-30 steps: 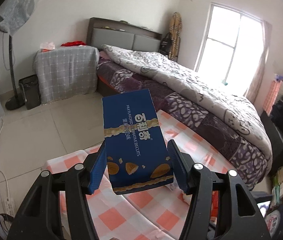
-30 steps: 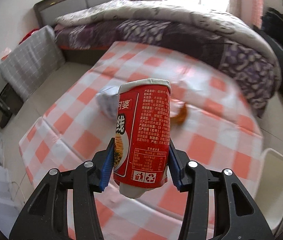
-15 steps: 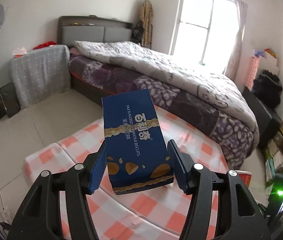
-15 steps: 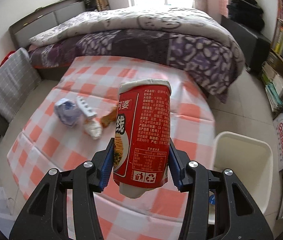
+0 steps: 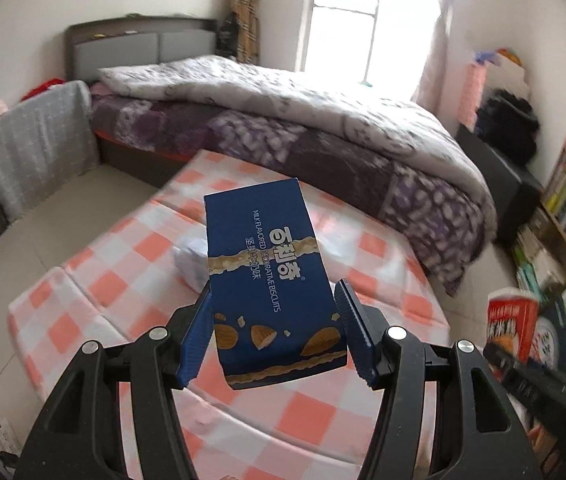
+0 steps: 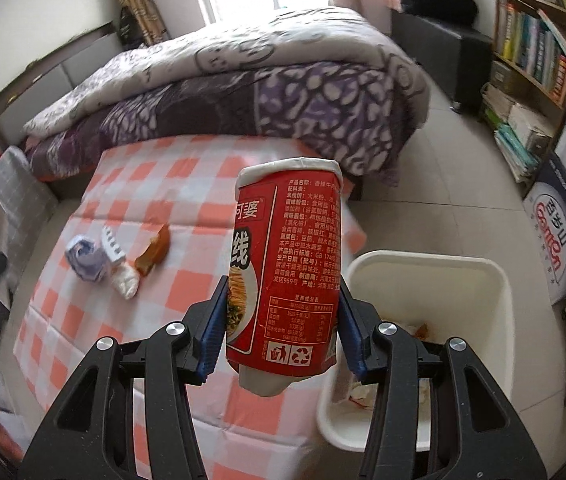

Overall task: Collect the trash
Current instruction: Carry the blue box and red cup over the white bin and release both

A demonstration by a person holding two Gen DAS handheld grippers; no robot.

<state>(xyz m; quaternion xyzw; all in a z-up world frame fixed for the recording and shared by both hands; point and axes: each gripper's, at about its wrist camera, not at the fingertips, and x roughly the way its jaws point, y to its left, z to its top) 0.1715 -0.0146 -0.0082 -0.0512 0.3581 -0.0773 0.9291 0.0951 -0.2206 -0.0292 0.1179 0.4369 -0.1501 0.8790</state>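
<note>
My left gripper (image 5: 277, 334) is shut on a blue biscuit box (image 5: 267, 276) and holds it above the checked table (image 5: 123, 280). My right gripper (image 6: 283, 330) is shut on a red noodle cup (image 6: 287, 276), held above the table's right edge beside the white trash bin (image 6: 435, 272). The red cup also shows at the right of the left wrist view (image 5: 509, 324). On the table lie a crumpled purple-white wrapper (image 6: 85, 258), a white ridged piece (image 6: 113, 244), a white wad (image 6: 127, 282) and a brown scrap (image 6: 155, 254).
A bed (image 6: 243, 80) with a purple and white quilt stands beyond the table. A bookshelf (image 6: 539, 52) and printed cartons (image 6: 563, 224) are at the right. The bin holds some scraps (image 6: 419, 330). A grey covered stand (image 5: 39, 140) is at the left.
Both grippers have swung to the right with their loads. The trash bin has come closer under the right gripper, and the red cup has entered the left wrist view.
</note>
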